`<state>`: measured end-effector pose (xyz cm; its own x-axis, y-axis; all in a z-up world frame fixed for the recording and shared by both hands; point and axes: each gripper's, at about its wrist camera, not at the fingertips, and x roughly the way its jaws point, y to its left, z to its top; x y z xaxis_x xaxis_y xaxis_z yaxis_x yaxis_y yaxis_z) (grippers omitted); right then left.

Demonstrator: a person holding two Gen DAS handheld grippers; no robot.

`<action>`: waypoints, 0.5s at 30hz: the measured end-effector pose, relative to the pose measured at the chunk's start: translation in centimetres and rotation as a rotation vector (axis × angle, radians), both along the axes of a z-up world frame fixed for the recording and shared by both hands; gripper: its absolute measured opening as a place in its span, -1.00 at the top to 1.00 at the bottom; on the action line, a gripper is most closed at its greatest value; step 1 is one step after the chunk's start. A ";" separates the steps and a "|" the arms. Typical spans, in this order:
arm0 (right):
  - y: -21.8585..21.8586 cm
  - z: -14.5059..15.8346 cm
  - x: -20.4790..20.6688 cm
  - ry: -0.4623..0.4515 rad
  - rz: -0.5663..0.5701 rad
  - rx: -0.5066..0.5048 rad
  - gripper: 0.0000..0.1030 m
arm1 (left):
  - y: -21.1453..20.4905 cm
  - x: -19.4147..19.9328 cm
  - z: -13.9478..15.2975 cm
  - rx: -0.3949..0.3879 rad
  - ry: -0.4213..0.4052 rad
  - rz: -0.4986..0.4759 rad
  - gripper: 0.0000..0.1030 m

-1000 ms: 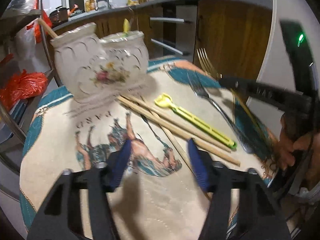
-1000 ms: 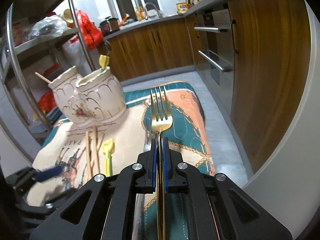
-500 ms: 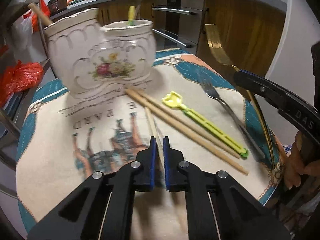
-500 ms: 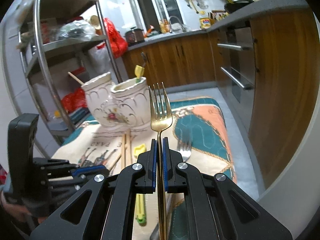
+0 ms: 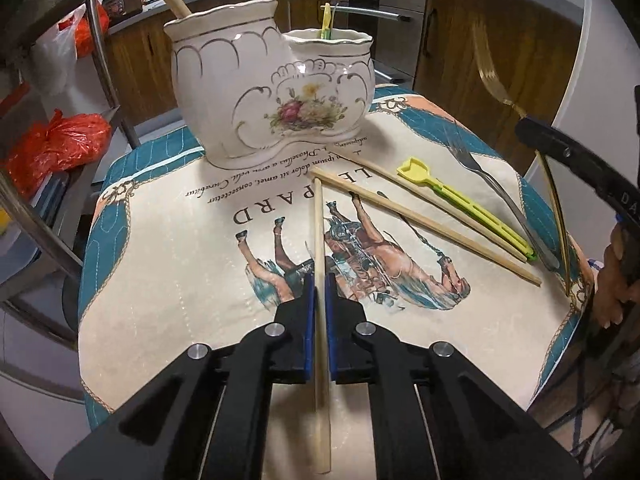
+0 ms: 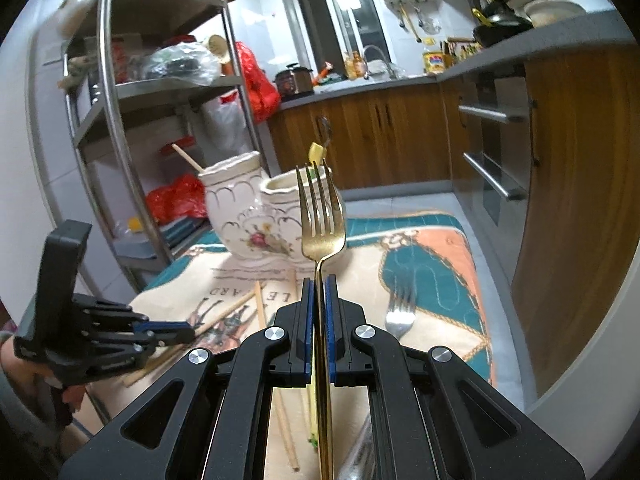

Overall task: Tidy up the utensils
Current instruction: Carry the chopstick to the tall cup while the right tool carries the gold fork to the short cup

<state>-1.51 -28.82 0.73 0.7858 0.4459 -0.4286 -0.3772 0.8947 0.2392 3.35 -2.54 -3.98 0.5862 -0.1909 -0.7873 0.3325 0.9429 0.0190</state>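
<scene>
The left gripper [image 5: 316, 292], which stood wide a second ago over the printed cloth, has just been closing and now pinches a pale wooden chopstick [image 5: 319, 240] between its blue pads; the stick runs forward toward the white ceramic two-pot holder with a painted rose [image 5: 272, 92]. The right gripper [image 6: 317, 300] is clamped on the handle of a gold fork [image 6: 321, 216], as it was a second ago, but the fork now stands higher, its tines in front of the holder's shorter pot. With each hand carrying one utensil, both seem ready to go into the holder.

On the cloth-covered surface [image 5: 168, 288] two more wooden chopsticks [image 5: 424, 220], a yellow-green plastic scoop-ended tool [image 5: 460, 200] and a silver steel fork [image 5: 500, 196] lie loose, so most of the sorting remains.

The left wrist view shows the taller pot already holding a chopstick and the shorter one a yellow-green tool, and only a blurred edge of the gold fork at the right. The right wrist view shows the fork's tines plainly, and the left gripper from the side, low at the left with the stick between its pads.
</scene>
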 end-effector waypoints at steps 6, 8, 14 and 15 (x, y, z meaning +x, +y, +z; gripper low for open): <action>0.6 1.5 -1.0 -0.071 0.005 -0.010 0.88 | 0.1 -0.2 -0.6 -0.013 -0.048 0.025 0.88; 0.8 2.1 -1.3 -0.100 0.006 -0.014 0.88 | 0.2 -0.1 -0.7 -0.020 -0.058 0.021 0.88; 1.8 3.2 -1.3 -0.145 0.015 -0.025 0.88 | 1.3 -0.3 0.1 -0.056 -0.090 0.014 0.89; 1.9 3.4 -1.1 -0.150 0.016 -0.027 0.88 | 1.8 -0.4 0.5 -0.063 -0.104 0.017 0.89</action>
<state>-2.63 -26.93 4.10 0.8349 0.4484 -0.3192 -0.4208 0.8938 0.1550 2.96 -0.73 -3.45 0.6680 -0.2270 -0.7087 0.3154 0.9489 -0.0067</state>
